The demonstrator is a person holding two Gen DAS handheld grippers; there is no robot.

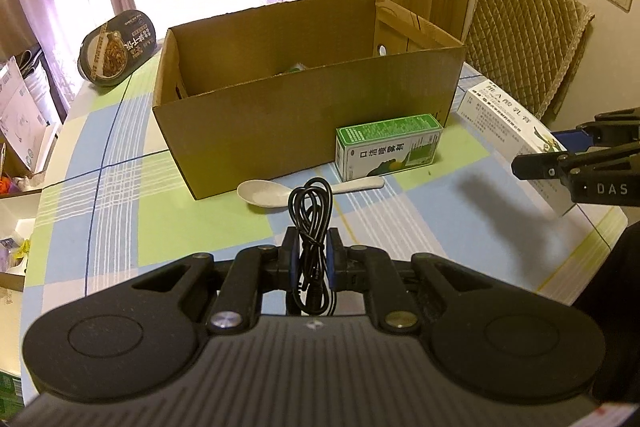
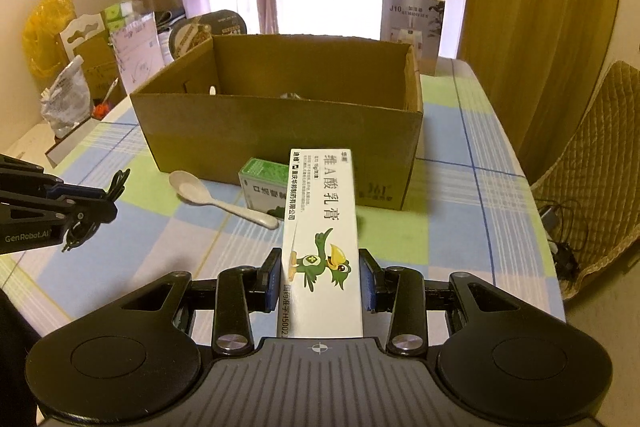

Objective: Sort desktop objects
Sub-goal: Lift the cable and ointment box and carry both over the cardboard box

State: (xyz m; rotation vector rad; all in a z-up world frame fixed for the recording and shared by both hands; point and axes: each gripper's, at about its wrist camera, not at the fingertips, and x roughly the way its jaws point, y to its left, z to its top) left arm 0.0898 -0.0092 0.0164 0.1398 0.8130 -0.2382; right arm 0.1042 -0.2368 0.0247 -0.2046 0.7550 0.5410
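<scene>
- Black cable coil (image 1: pixel 311 227), a bundled thin lead, is sitting pinched between the blue pads of the left gripper (image 1: pixel 311 251); the jaws are standing narrow around it, with loops sticking up ahead and the plug end hanging down behind.
- White ointment carton (image 2: pixel 320 227), long and printed with a green cartoon bird, is being held by the right gripper (image 2: pixel 322 279), its jaws closing on the long sides near the carton's rear end while the rest juts forward.
- Both loads are hanging above the checked tablecloth (image 1: pixel 120 195), short of the cardboard box (image 1: pixel 304 99).
- Judging by looks, the cable is light and floppy, so it is likely to sag or unwind; gripping across the bundled middle, as now, seems safest.
- The carton looks light and stiff but crushable, and held near one end it may be tipping at the far end.
- Just beside the box's near wall, a green medicine box (image 1: pixel 388 147) is standing and a white spoon (image 1: pixel 280 191) is lying, the spoon's handle touching or passing just in front of it.
- The cardboard box is standing open; only a small pale-green object is peeking above the near wall, too hidden to name.
- Behind the box's left corner, an instant noodle bowl (image 1: pixel 116 47) is leaning on edge.
</scene>
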